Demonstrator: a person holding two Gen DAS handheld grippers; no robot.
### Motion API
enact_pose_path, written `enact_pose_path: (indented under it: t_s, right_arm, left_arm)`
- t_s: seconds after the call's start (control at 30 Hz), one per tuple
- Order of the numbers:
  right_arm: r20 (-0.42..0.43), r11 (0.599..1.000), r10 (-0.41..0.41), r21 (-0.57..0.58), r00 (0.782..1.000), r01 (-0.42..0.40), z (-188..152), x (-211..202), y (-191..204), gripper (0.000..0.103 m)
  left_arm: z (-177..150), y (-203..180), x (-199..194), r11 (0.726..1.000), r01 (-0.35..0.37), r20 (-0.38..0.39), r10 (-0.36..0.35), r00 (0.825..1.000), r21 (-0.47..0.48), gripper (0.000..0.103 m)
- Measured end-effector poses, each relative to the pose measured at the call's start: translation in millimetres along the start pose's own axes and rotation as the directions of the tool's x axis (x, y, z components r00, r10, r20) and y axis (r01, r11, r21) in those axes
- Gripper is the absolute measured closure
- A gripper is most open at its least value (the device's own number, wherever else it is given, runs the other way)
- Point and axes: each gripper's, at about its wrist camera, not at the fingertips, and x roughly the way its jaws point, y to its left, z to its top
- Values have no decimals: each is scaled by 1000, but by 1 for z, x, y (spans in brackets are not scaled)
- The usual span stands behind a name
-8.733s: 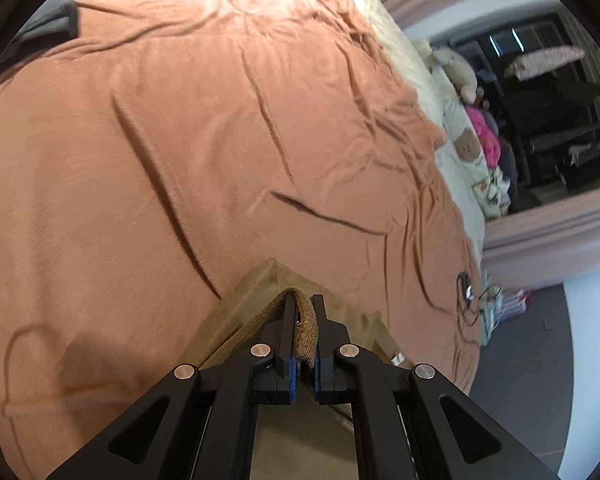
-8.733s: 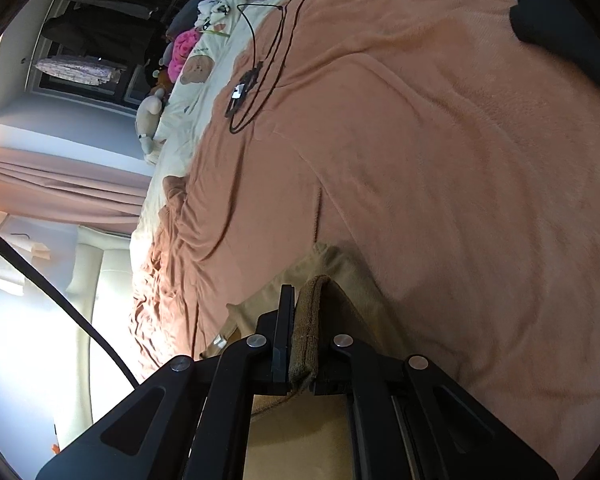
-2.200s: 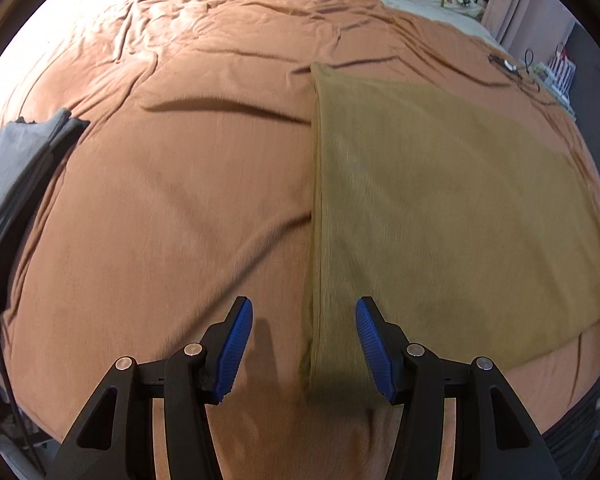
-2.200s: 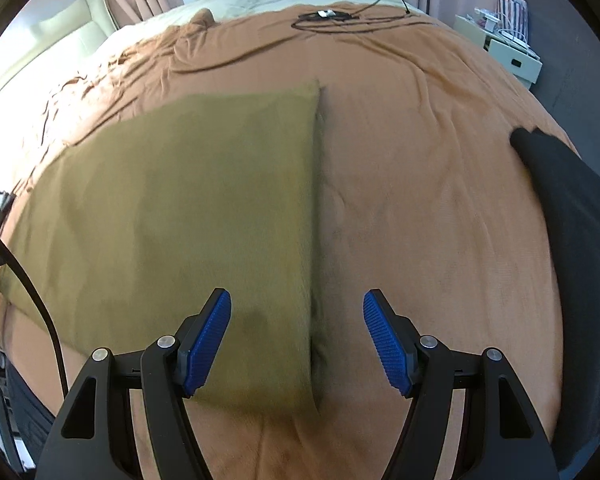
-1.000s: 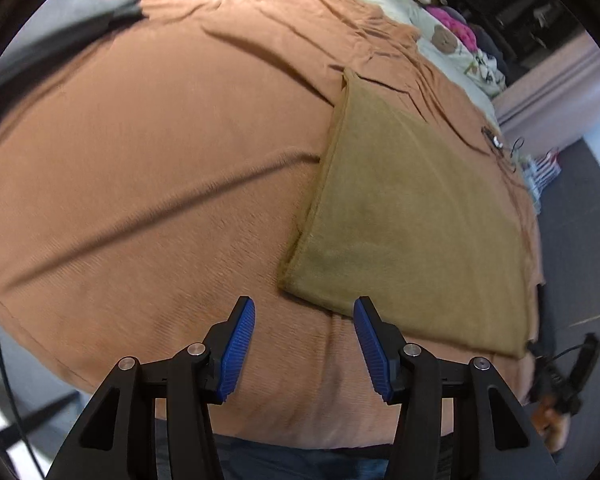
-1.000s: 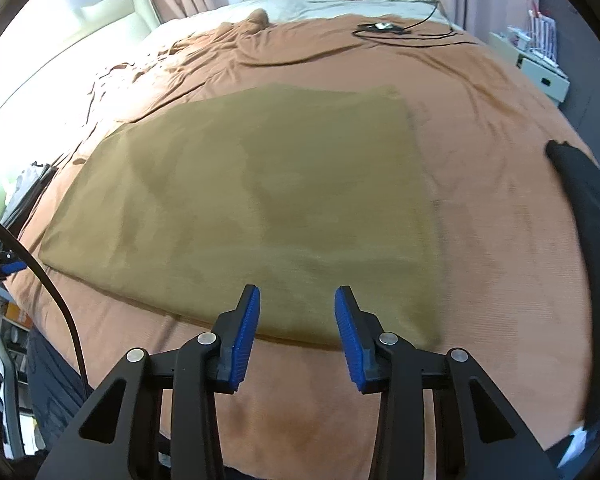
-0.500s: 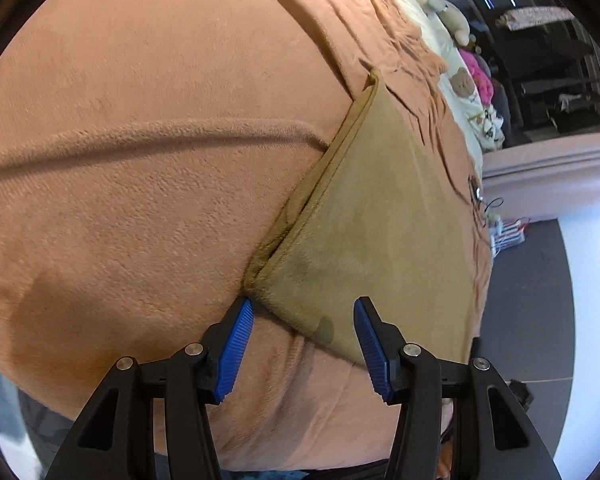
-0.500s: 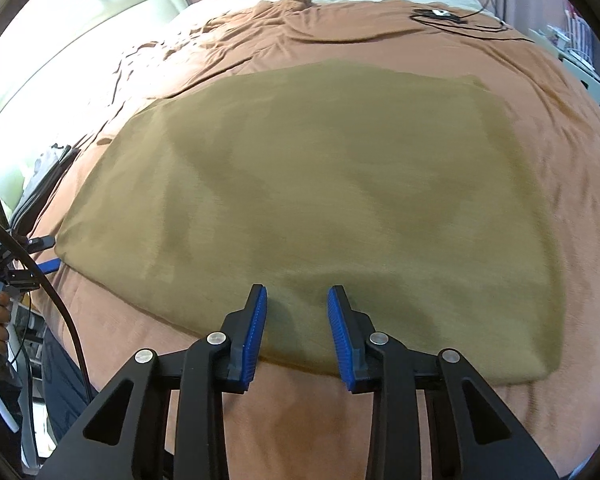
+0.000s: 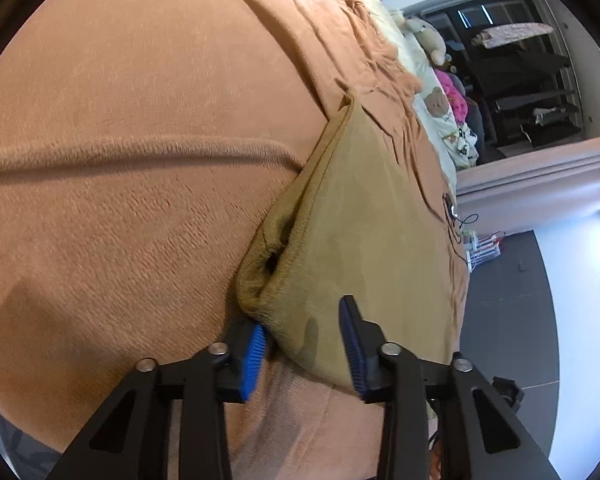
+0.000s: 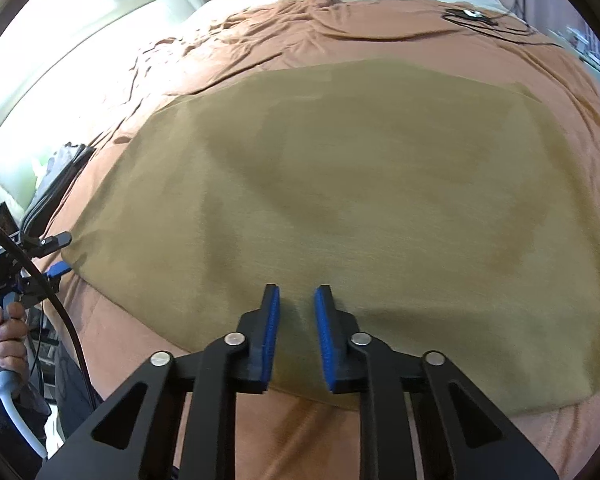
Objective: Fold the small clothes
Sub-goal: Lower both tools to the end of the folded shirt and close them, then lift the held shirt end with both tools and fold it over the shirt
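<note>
An olive-tan cloth [image 10: 360, 184] lies flat and folded on the orange-brown bedspread [image 10: 380, 28]. My right gripper [image 10: 296, 320] sits low over the middle of the cloth's near edge. Its jaws are closing, with flat cloth showing in the narrow gap between the blue pads [image 10: 270, 328]. In the left wrist view the cloth's [image 9: 372, 216] near left corner is bunched up between the jaws of my left gripper [image 9: 304, 340], which are closing on it with a wide gap left. The left gripper [image 10: 56, 260], held by a hand [image 10: 4, 320], also shows at that corner in the right wrist view.
A grey garment pile [image 10: 56, 176] lies at the bed's left side. A black cable with a small device [image 10: 472, 16] rests near the far end, by pillows and plush toys [image 9: 436, 100]. Dark shelving [image 9: 532, 80] and grey floor [image 9: 508, 300] lie beyond the bed's right edge.
Both pairs of jaws have narrowed. The right gripper slid left along the cloth's near edge and sank toward it. The left gripper rolled and closed in on the corner, which now bunches up.
</note>
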Motion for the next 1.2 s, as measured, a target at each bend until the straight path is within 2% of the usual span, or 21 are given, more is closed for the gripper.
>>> enact_pose_path:
  t_s: [0.07, 0.17, 0.2, 0.27, 0.47, 0.63, 0.73, 0.9, 1.2]
  right_arm:
    - [-8, 1000, 17, -10, 1000, -17, -1, 5, 5, 91]
    - [-14, 999, 37, -28, 999, -38, -5, 11, 14, 92]
    - [-20, 998, 43, -35, 999, -43, -6, 14, 17, 92]
    - [-27, 998, 40, -51, 999, -41, -9, 15, 20, 92]
    - [-80, 993, 79, -76, 994, -85, -12, 11, 29, 92]
    - [-33, 990, 108, -87, 994, -110, 2, 2, 37, 92]
    - [-39, 987, 110, -116, 993, -114, 4, 11, 50, 92]
    - [-72, 990, 38, -133, 997, -47, -1, 37, 50, 92]
    - [-68, 997, 13, -71, 998, -18, 9, 29, 31, 93]
  left_arm:
    - [5, 2, 4, 1000, -18, 5, 18, 1000, 4, 73]
    - [7, 5, 9, 998, -56, 6, 56, 998, 5, 84]
    - [7, 4, 11, 998, -59, 5, 59, 998, 6, 89]
    - [7, 2, 10, 999, -50, 12, 50, 999, 12, 94]
    - [8, -4, 2, 999, -26, 29, 25, 999, 23, 96]
    - [9, -6, 2, 999, -26, 35, 25, 999, 29, 97]
    - [11, -6, 2, 1000, -19, 38, 18, 999, 22, 97]
    - [11, -4, 1, 1000, -8, 36, 8, 999, 17, 97]
    - [13, -4, 3, 1000, -6, 29, 6, 1000, 1, 97]
